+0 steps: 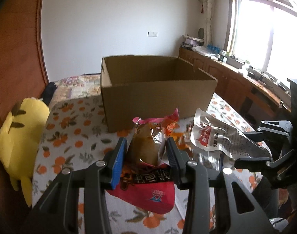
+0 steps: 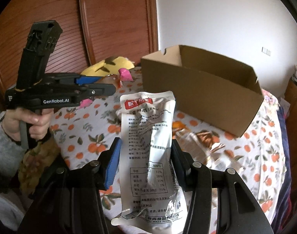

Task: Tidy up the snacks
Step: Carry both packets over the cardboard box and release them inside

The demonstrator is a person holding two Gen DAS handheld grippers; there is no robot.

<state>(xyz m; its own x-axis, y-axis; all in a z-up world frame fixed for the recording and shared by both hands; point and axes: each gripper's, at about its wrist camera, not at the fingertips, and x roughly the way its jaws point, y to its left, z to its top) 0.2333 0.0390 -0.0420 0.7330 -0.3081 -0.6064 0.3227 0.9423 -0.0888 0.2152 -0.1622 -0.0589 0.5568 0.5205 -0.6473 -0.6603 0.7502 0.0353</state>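
Note:
My left gripper (image 1: 146,146) is shut on a red and pink snack packet (image 1: 148,161) with a brown piece showing through its clear front, held above the table. My right gripper (image 2: 145,149) is shut on a silver-white printed snack pouch (image 2: 148,136), also lifted off the table. An open brown cardboard box (image 1: 158,89) stands just beyond both, its inside mostly hidden by the near wall. In the right wrist view the left gripper (image 2: 101,86) appears at the left, held by a hand (image 2: 29,122). The right gripper (image 1: 253,148) with the pouch (image 1: 216,134) shows at the right of the left wrist view.
The table wears a white cloth with orange fruit print (image 1: 74,136). A few more snack packets (image 2: 203,138) lie on it in front of the box (image 2: 203,89). A yellow plush toy (image 1: 21,136) sits at the left edge, with wooden doors (image 2: 113,23) behind and a cluttered counter (image 1: 245,68) under the window.

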